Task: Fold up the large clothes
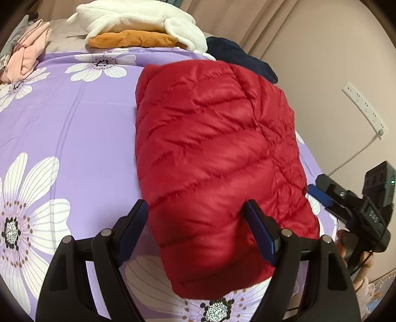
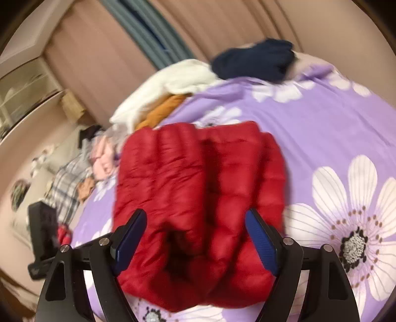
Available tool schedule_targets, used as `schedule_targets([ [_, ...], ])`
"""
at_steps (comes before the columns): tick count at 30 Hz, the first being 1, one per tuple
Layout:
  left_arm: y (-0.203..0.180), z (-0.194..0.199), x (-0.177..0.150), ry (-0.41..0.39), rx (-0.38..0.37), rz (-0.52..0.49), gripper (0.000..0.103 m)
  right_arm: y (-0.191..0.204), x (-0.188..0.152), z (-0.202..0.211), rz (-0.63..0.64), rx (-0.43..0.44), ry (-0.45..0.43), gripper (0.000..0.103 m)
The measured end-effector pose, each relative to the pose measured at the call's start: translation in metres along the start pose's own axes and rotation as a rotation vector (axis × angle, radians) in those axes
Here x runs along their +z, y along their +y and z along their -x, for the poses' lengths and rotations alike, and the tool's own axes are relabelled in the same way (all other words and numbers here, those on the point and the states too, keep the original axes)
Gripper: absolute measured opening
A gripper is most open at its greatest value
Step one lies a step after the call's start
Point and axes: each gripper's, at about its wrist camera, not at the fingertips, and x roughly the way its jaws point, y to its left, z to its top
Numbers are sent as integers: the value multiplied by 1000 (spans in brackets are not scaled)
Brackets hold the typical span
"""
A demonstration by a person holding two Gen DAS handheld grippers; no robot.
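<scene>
Both sets of jaws stand spread wide with nothing pinched between them: the left gripper [image 1: 195, 223] hangs over the near end of the red puffer jacket [image 1: 212, 153], and the right gripper [image 2: 195, 228] straddles that same jacket [image 2: 198, 198] from another side, its view blurred as if mid-motion. In each wrist view the blue finger pads [image 1: 259, 235] sit to either side of the padded bulk without closing on it, which suggests the person is either lining up for a grip or has just let go after a fold; the frames cannot settle which. The jacket lies as a compact, thick rectangle on the purple floral bedspread [image 1: 74, 123], running from about 6 o'clock up toward 1 o'clock in the left view, so it looks already folded at least once and may only need squaring or moving. At 3 o'clock in that view the other gripper's body shows just beside the jacket's edge. Farther off, at 12 o'clock, a white fleece [image 1: 138, 19] rests on an orange garment [image 1: 131, 39], apparently a stack of finished items; a dark navy garment [image 1: 242, 59] lies at 1 o'clock and pink clothes [image 1: 27, 49] at 10 o'clock, kept clear of the working space.
</scene>
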Motion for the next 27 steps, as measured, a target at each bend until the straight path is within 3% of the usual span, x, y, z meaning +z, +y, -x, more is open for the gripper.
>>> schedule_targets([
  [11, 30, -8, 28, -32, -95, 107, 83, -45, -3, -10, -231, 65, 42, 83],
  [16, 50, -25, 39, 0, -167, 200, 87, -59, -3, -16, -279, 43, 69, 90],
  [18, 52, -32, 40, 19, -190, 215, 87, -66, -5, -24, -322, 76, 105, 91],
  [22, 52, -45, 39, 45, -202, 226, 96, -77, -15, -38, -384, 71, 145, 91],
  [27, 52, -55, 39, 61, -214, 239, 99, -79, -21, -45, -423, 106, 160, 93],
])
